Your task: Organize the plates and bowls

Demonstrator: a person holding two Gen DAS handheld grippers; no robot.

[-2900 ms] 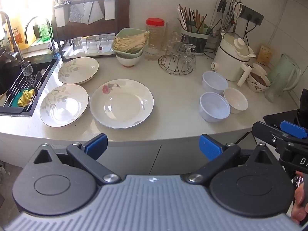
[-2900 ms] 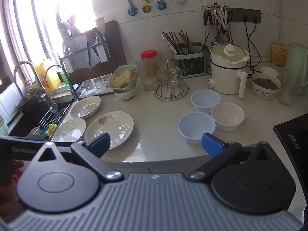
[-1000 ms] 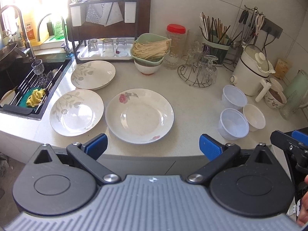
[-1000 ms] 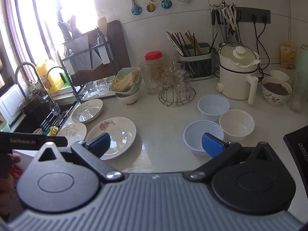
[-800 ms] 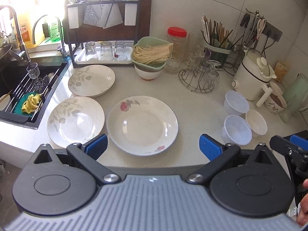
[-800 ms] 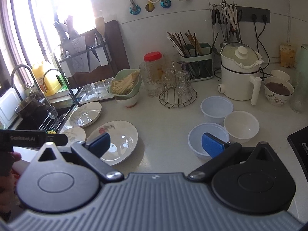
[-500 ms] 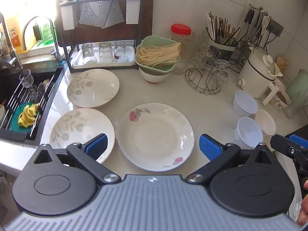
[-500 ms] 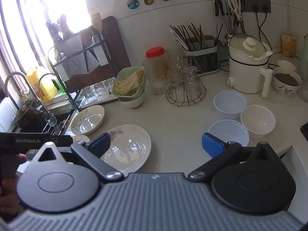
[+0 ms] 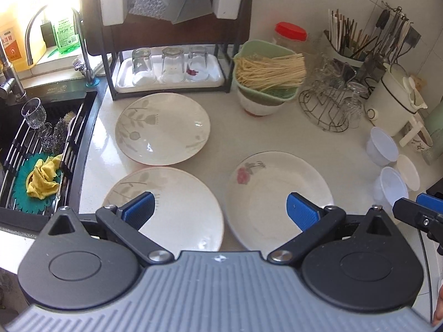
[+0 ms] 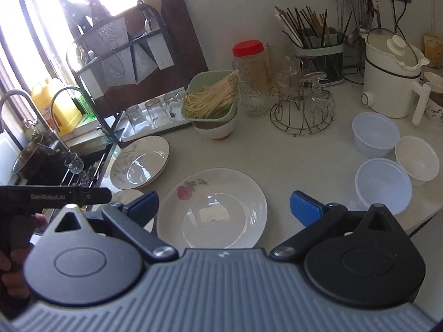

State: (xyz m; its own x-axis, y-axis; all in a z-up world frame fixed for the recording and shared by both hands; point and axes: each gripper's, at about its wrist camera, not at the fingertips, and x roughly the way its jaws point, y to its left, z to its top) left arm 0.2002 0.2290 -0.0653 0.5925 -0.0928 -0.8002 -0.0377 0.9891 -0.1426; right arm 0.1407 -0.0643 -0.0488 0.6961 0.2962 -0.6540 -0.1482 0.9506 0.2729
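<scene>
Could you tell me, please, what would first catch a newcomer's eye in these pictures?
Three round white ceramic plates lie spread on the pale counter by the sink, one with a pink flower. To their right cluster three small white bowls. Behind them, a green basket of pale noodles sits on a bowl.

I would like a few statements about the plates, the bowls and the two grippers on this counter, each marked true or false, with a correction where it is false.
1. Three plates lie apart on the counter, none stacked. True: the rose plate and two leaf plates.
2. The left gripper is shut on a plate. False: its fingers are spread wide and hold nothing.
3. The three small bowls are stacked inside each other. False: they stand side by side.
4. The right gripper is open and empty. True.
5. The green basket holds noodles and sits on a white bowl. True.
</scene>
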